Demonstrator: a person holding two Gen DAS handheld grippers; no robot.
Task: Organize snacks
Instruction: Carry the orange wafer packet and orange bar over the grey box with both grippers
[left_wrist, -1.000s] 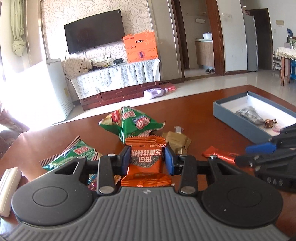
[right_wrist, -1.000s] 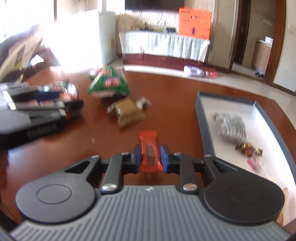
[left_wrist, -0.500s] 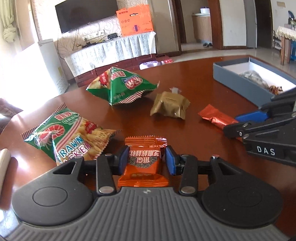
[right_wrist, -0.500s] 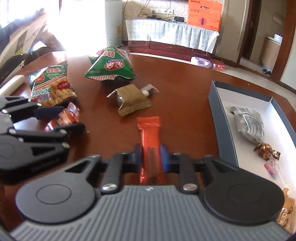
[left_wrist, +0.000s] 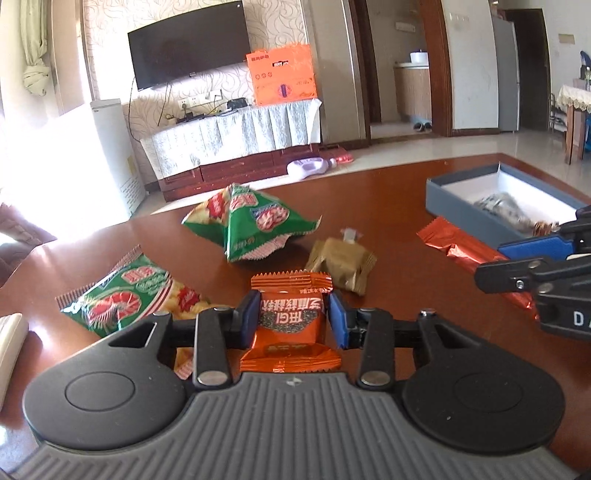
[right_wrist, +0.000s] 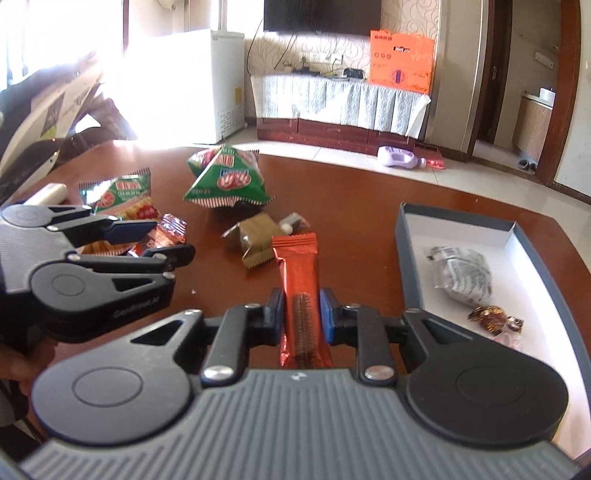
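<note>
Here my left tool (left_wrist: 291, 317) is clenched on a small square orange foil snack packet (left_wrist: 290, 325), its blue pads squeezing the packet's two sides and closing a touch further, with the crimped top edge poking out beyond the fingertips above the glossy reddish-brown wooden bench (left_wrist: 388, 206). My right tool (right_wrist: 302, 314) is clenched tight on a long narrow red-orange foil snack bar (right_wrist: 299, 280), which sticks straight out ahead of the pads and hangs clear of the bench. To the right of that bar sits the shallow grey-blue cardboard box with a white inside (right_wrist: 410, 251), holding a crumpled silver printed packet (right_wrist: 461, 275) and a little brown-wrapped sweet (right_wrist: 493, 317) nearer me. Loose on the bench lie a puffed green pyramid-shaped snack bag (left_wrist: 247, 221), a flat green prawn-cracker bag (left_wrist: 125, 299) to its left, and an olive-brown wrapped snack (left_wrist: 343, 264) between the green pyramid bag and the box. In the right view my left tool appears at the left edge, just beside the cracker bag
</note>
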